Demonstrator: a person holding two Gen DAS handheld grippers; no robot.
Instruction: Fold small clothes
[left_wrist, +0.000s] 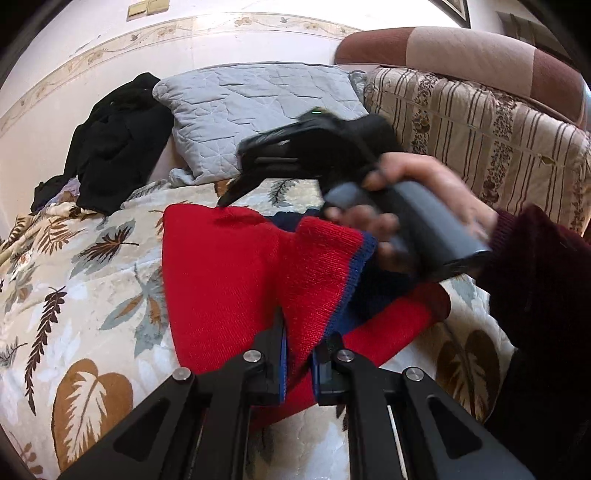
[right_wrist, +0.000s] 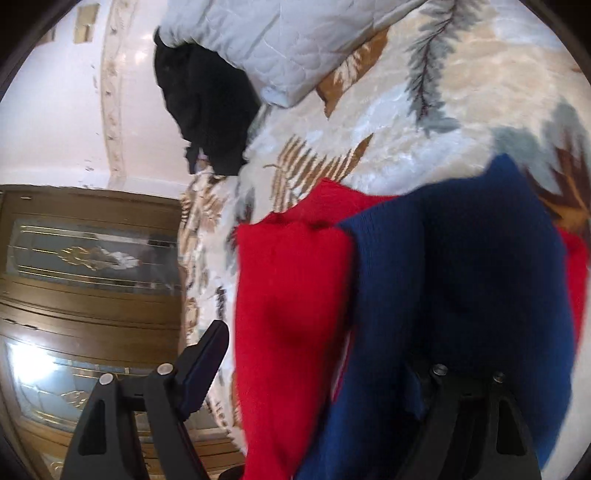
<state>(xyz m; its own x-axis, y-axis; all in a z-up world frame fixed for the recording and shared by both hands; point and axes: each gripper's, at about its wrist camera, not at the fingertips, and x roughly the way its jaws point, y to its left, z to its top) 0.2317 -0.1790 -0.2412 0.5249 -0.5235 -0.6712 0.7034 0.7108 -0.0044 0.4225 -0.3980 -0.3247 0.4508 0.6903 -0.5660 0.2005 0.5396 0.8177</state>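
A small red knit garment (left_wrist: 229, 280) with navy blue trim lies on the leaf-patterned bedspread (left_wrist: 74, 280). My left gripper (left_wrist: 299, 365) is shut on a raised red fold of it with a blue edge. The right gripper (left_wrist: 236, 192), held by a hand in a dark maroon sleeve, hovers over the garment's far edge in the left wrist view. In the right wrist view the right gripper (right_wrist: 314, 354) is open, and the red and navy blue cloth (right_wrist: 443, 280) hangs between and over its fingers; its right finger is partly hidden by cloth.
A grey quilted pillow (left_wrist: 258, 110) and a heap of black clothing (left_wrist: 118, 140) lie at the head of the bed. A striped floral cushion (left_wrist: 480, 136) stands at the right. A wooden cabinet with glass doors (right_wrist: 88, 258) is beside the bed.
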